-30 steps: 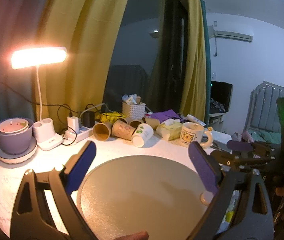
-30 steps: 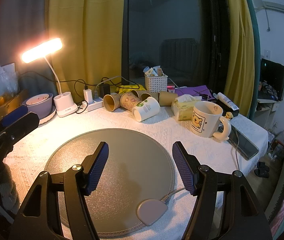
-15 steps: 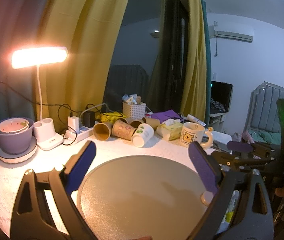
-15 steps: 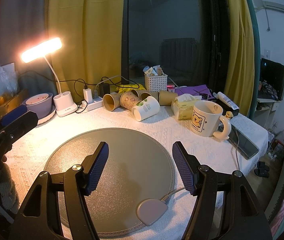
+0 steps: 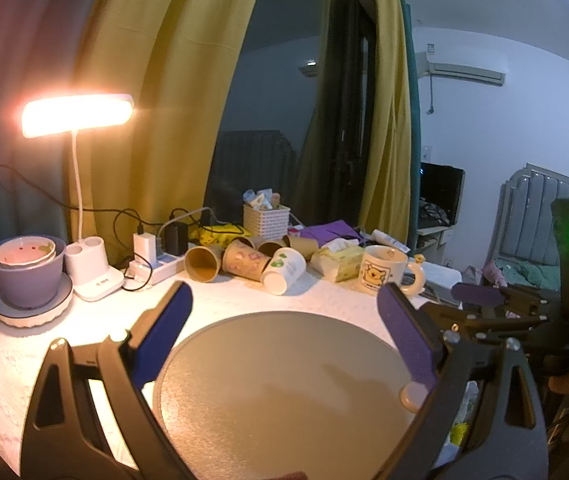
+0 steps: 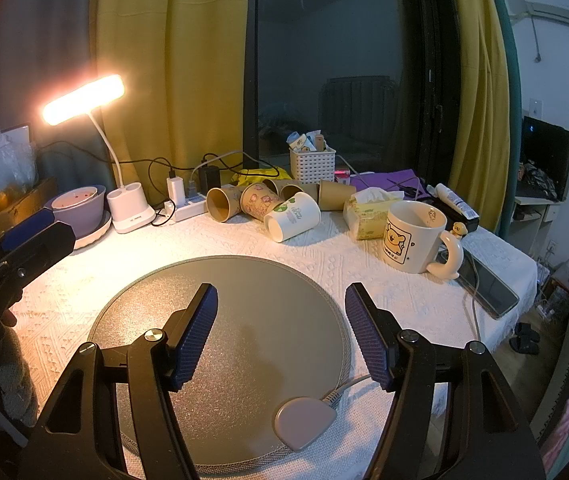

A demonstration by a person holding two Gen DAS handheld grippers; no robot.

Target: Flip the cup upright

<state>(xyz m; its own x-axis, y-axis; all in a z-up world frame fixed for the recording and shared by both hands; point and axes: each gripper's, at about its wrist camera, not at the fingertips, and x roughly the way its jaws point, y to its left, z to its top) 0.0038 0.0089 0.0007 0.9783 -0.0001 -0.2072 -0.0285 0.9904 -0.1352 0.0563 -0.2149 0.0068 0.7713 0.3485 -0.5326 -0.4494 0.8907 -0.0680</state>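
Observation:
Several paper cups lie on their sides in a heap at the back of the table: a white cup with a green print [image 6: 292, 216] [image 5: 284, 271] in front, a patterned brown cup [image 6: 260, 201] [image 5: 246, 264] and a plain brown cup [image 6: 222, 204] [image 5: 201, 263] to its left. A white bear mug [image 6: 414, 236] [image 5: 382, 276] stands upright at the right. My left gripper [image 5: 284, 312] is open and empty above the round grey mat [image 5: 284, 380]. My right gripper [image 6: 280, 312] is open and empty above the same mat [image 6: 244, 320].
A lit desk lamp [image 6: 84, 98], a purple bowl stack [image 6: 80, 204], a power strip with chargers [image 6: 188, 208], a white basket [image 6: 312, 164], a tissue pack [image 6: 366, 216] and a phone [image 6: 484, 284] sit around the mat. A small grey puck [image 6: 304, 424] lies on the mat's near edge.

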